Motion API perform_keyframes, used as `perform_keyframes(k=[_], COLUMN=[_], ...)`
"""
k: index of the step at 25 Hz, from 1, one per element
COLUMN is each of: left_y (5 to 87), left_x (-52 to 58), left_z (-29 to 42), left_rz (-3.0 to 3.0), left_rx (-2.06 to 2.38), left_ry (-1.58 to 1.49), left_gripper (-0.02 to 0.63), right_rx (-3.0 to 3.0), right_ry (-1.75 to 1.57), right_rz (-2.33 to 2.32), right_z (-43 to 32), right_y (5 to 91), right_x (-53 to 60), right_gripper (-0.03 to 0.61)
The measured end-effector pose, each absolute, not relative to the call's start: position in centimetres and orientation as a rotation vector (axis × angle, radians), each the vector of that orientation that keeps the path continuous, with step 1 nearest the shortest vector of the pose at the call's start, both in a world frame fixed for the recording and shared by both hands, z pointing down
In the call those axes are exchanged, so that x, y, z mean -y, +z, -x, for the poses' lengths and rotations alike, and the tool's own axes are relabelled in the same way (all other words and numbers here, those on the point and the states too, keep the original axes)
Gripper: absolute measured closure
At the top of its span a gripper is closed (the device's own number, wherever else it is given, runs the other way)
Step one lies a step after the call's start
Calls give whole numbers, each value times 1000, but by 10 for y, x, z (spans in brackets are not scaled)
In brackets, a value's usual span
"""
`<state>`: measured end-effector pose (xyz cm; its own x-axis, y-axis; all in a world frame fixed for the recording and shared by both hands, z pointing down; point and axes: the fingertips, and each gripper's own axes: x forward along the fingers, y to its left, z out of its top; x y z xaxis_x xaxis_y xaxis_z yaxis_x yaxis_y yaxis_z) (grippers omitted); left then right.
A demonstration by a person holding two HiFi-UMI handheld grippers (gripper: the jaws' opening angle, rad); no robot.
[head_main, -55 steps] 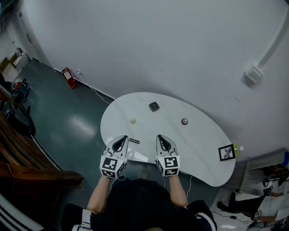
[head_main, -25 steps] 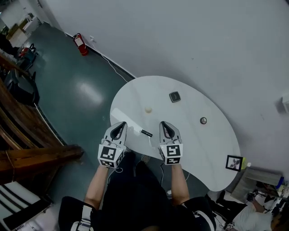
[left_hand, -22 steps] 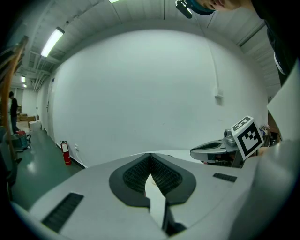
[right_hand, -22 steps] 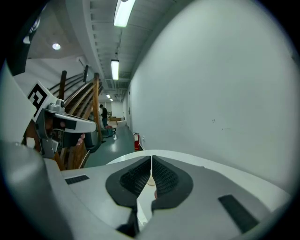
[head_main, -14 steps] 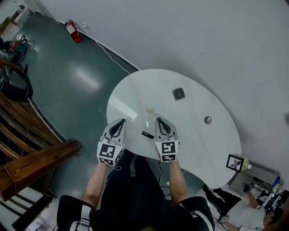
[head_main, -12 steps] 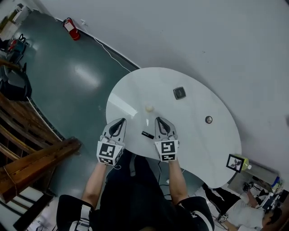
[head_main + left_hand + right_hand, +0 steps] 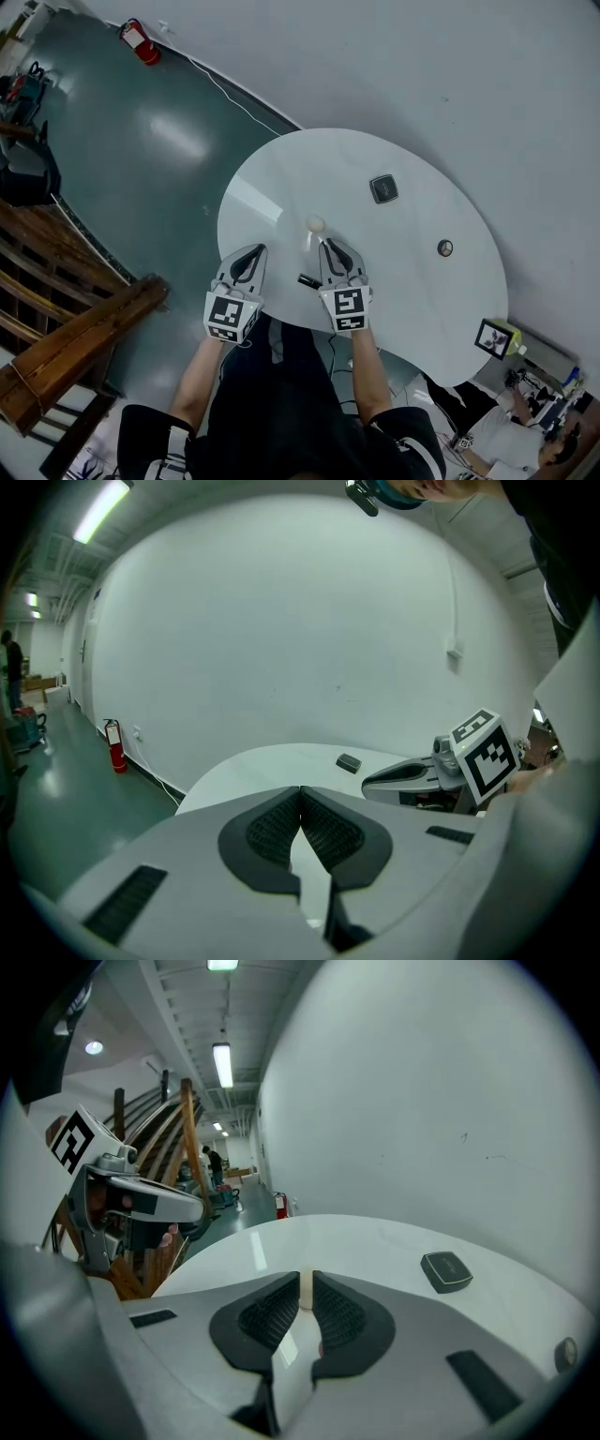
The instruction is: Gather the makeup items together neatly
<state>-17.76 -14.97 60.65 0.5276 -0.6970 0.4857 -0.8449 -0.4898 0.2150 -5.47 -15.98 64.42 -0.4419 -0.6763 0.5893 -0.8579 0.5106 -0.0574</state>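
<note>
On the white round table (image 7: 403, 281) lie a black square compact (image 7: 383, 188), a small cream round jar (image 7: 315, 224), a short black tube (image 7: 307, 280) and a small dark round pot (image 7: 445, 247). My left gripper (image 7: 254, 250) hovers at the table's near left edge, jaws shut and empty. My right gripper (image 7: 329, 245) is over the table just short of the cream jar, with the black tube to its left, jaws shut on nothing. In the right gripper view the cream jar (image 7: 305, 1289) shows just beyond the tips, the compact (image 7: 445, 1271) farther right.
A small framed picture (image 7: 494, 337) with a yellow-green bottle behind it stands at the table's far right end. A fire extinguisher (image 7: 134, 39) stands by the wall, wooden stairs (image 7: 66, 309) lie to the left, and a person (image 7: 497, 441) is at lower right.
Both grippers have sunk and moved forward toward the table. The right one now reaches over the table near the cream jar. The items have not moved.
</note>
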Motion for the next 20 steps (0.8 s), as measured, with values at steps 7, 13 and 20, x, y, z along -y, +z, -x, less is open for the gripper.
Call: perform_keyframes(k=[7, 13, 20], left_y=[614, 616, 620], left_x=[150, 148, 152], left_z=[184, 195, 204], left_rz=[-2315, -2297, -2283], left_rx=[1258, 1268, 1275], left_ry=[478, 486, 485], left_gripper=[597, 597, 597], right_rx=[2214, 2191, 2137], right_ry=[496, 516, 495], right_rz=[-1188, -1162, -1178], right_z=[67, 75, 74], right_y=[665, 676, 686], right_x=[177, 190, 197], right_gripper=[374, 370, 410])
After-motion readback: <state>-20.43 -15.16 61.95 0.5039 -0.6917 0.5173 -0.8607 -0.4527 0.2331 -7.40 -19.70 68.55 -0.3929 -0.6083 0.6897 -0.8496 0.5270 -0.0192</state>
